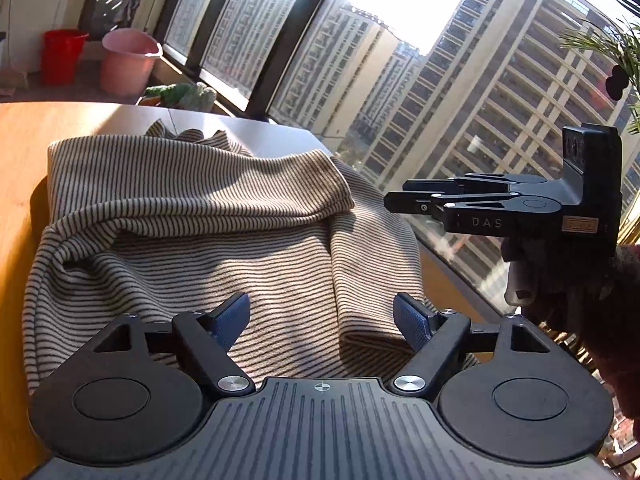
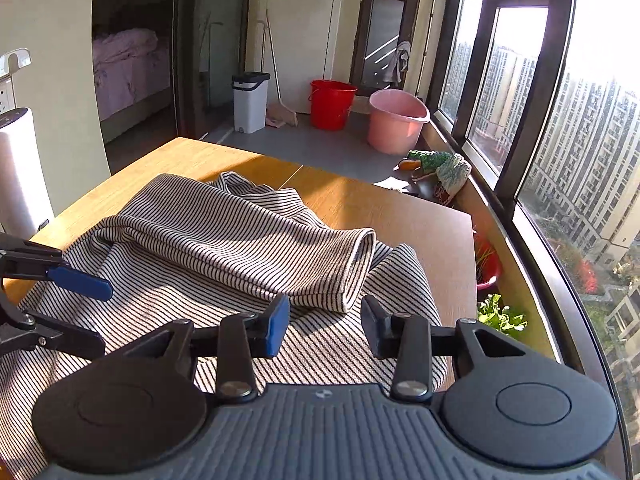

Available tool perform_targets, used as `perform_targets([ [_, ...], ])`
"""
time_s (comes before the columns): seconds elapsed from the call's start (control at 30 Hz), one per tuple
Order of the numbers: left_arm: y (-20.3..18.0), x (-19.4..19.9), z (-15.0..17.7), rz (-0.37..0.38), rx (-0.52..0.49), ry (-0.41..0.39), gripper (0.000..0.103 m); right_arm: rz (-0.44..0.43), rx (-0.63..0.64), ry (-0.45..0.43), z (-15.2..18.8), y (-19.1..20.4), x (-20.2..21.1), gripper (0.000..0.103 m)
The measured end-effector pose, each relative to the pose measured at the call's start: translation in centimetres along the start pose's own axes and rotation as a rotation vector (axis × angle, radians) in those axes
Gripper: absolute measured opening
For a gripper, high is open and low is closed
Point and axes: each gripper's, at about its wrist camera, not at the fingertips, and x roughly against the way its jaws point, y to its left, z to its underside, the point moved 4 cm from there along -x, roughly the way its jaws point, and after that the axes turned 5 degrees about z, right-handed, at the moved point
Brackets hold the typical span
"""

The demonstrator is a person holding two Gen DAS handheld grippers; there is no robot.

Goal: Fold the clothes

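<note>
A beige sweater with thin dark stripes (image 1: 200,208) (image 2: 240,232) lies spread on the wooden table (image 1: 20,140) (image 2: 360,200). One sleeve (image 2: 320,264) is folded across its body, with the cuff toward the window side. My left gripper (image 1: 322,318) hovers open just above the sweater's near part, with nothing between its blue pads. My right gripper (image 2: 324,320) is open over the sweater's near right part, jaws apart and empty. In the left wrist view the right gripper (image 1: 396,196) sits side-on beyond the sweater's right edge, held by a hand. The left gripper (image 2: 92,312) shows at the left of the right wrist view.
The table's right edge (image 2: 474,260) runs close to the window sill, with a potted plant (image 2: 500,316) below it. A pink bucket (image 2: 396,120), red bucket (image 2: 332,104) and white bin (image 2: 250,100) stand on the floor behind. A white cylinder (image 2: 20,168) stands at the left.
</note>
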Motion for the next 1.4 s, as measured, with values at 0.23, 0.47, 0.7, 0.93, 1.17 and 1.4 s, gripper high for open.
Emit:
perform_targets([
  [0.23,-3.4,-6.4,0.2,-0.046,-0.020,0.105,0.071,-0.015,-0.136,-0.149,0.3,-2.9,2.2,0.058],
  [0.47,-7.6,-10.2,-0.5,-0.104,-0.225,0.152,0.013,0.020,-0.305,-0.287,1.7,-5.4,4.1,0.060],
  [0.7,-12.2,-7.2,-8.8,-0.134,-0.480,-0.101,0.009,0.073,-0.346,-0.403,1.9,-6.8,6.9,0.067],
  [0.93,-13.9,-3.5,-16.0,-0.198,-0.548,-0.305,0.009,0.079,-0.407,-0.456,1.3,-7.3,7.1,0.069],
  [1.17,-8.9,0.3,-16.6,-0.281,-0.487,-0.322,0.009,0.017,-0.394,-0.398,2.1,-6.4,5.2,0.069],
  [1.4,2.2,3.7,-12.6,-0.431,-0.322,-0.223,0.011,-0.054,-0.359,-0.289,3.1,-3.8,1.9,0.071],
])
